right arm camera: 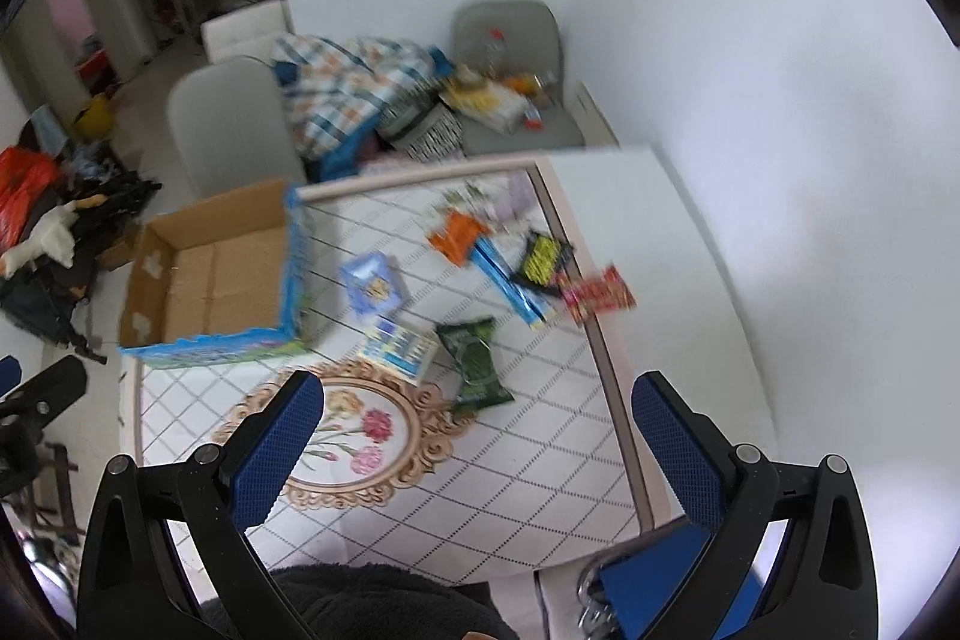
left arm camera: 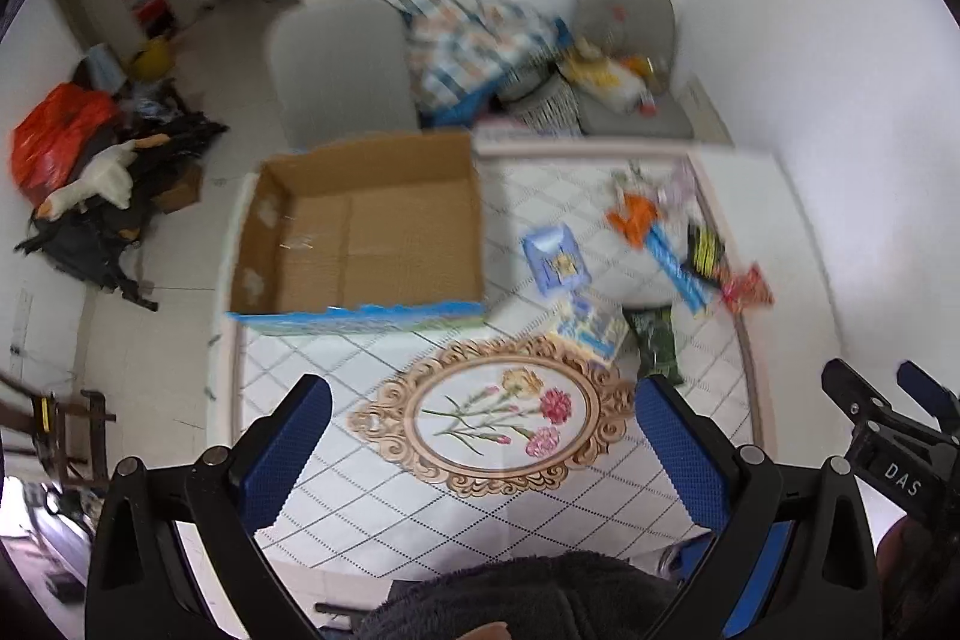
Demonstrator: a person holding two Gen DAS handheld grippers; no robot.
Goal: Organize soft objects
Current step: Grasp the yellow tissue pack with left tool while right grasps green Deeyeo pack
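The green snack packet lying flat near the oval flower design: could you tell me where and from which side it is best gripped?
Probably the green snack packet is best pinched across its narrow width from above. It lies flat, long axis running away from the right gripper, whose jaws are open and empty.

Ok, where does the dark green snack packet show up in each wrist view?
Left wrist: dark green packet, right of centre, just right of the floral oval.
Right wrist: dark green packet, near centre, upper right of the floral oval.
Shared landmark: the open cardboard box, left of it.
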